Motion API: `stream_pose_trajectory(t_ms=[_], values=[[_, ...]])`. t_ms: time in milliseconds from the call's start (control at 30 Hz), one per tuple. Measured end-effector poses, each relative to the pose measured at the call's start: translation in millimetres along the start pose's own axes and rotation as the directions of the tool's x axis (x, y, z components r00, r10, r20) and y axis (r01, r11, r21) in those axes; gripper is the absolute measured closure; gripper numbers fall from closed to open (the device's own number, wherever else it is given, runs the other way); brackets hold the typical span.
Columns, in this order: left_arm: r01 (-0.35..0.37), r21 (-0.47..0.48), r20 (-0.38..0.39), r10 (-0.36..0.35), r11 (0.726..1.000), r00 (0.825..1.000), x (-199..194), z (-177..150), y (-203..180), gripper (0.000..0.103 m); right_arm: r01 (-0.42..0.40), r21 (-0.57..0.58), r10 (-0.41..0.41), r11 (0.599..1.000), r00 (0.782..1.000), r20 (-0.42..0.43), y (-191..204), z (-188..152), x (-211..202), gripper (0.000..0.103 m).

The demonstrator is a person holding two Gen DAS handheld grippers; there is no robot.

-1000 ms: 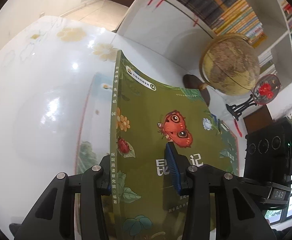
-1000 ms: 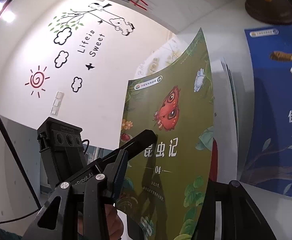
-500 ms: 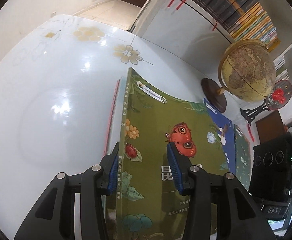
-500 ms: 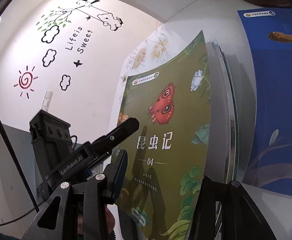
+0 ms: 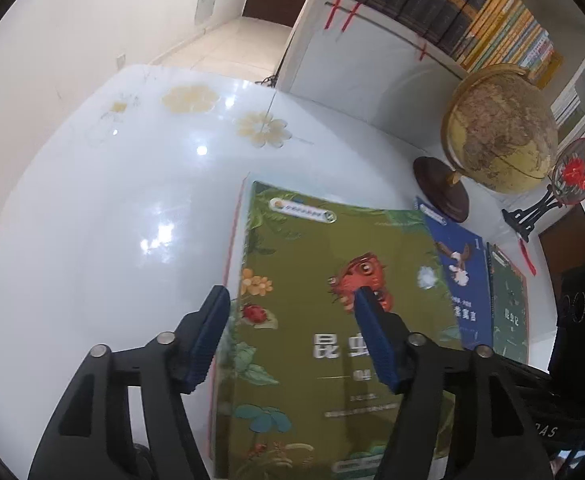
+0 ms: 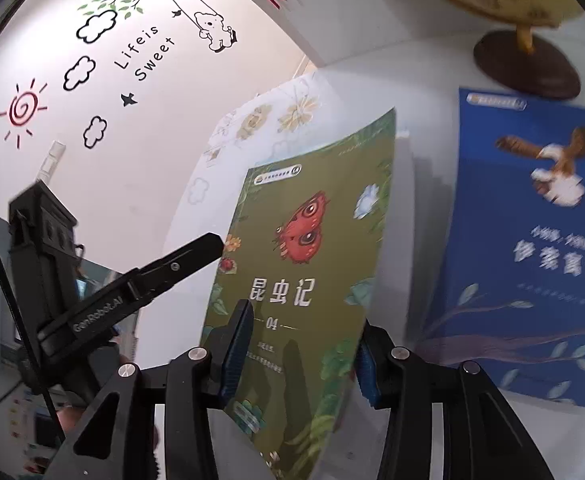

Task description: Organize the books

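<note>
Your left tongs [image 5: 288, 312] had just been opening, clear of the green book [image 5: 324, 320]; only the right view showed your right tongs [image 6: 300, 344] gripping it above the worktop [image 5: 92, 240] beside the blue book [image 6: 532, 280].

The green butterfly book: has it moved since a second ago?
Yes. The green butterfly book has tipped down flat toward the table; the left gripper has just been opening.

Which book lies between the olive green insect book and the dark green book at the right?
In the left wrist view, the blue book lies between the olive green insect book and the dark green book.
</note>
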State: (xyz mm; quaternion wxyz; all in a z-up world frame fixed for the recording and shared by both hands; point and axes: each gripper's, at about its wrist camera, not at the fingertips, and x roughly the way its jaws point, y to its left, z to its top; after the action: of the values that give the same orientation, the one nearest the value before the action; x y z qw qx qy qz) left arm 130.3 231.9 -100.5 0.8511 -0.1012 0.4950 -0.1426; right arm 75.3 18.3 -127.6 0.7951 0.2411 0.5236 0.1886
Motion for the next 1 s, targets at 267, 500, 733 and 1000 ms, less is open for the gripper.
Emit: stream_pose_trajectory(t_ms=[267, 500, 733, 1000], values=[[0.016, 0.103, 0.072, -0.023, 0.995, 0.997, -30, 14, -56, 0.040, 0.119, -0.063, -0.112, 0.991, 0.988, 0.107, 5, 5, -50, 0.058], [0.048, 0.140, 0.069, -0.059, 0.989, 0.996, -47, 12, -110, 0.040, 0.169, -0.049, -0.156, 0.984, 0.966, 0.208, 7, 9, -111, 0.058], [0.059, 0.185, 0.060, -0.071, 0.981, 0.996, -66, -9, -174, 0.040, 0.241, -0.017, -0.229, 0.970, 0.938, 0.262, -4, -4, -170, 0.056], [0.089, 0.223, 0.051, -0.103, 0.971, 0.993, -74, -33, -240, 0.040, 0.273, 0.064, -0.279, 0.960, 0.915, 0.289, -40, -27, -231, 0.052]])
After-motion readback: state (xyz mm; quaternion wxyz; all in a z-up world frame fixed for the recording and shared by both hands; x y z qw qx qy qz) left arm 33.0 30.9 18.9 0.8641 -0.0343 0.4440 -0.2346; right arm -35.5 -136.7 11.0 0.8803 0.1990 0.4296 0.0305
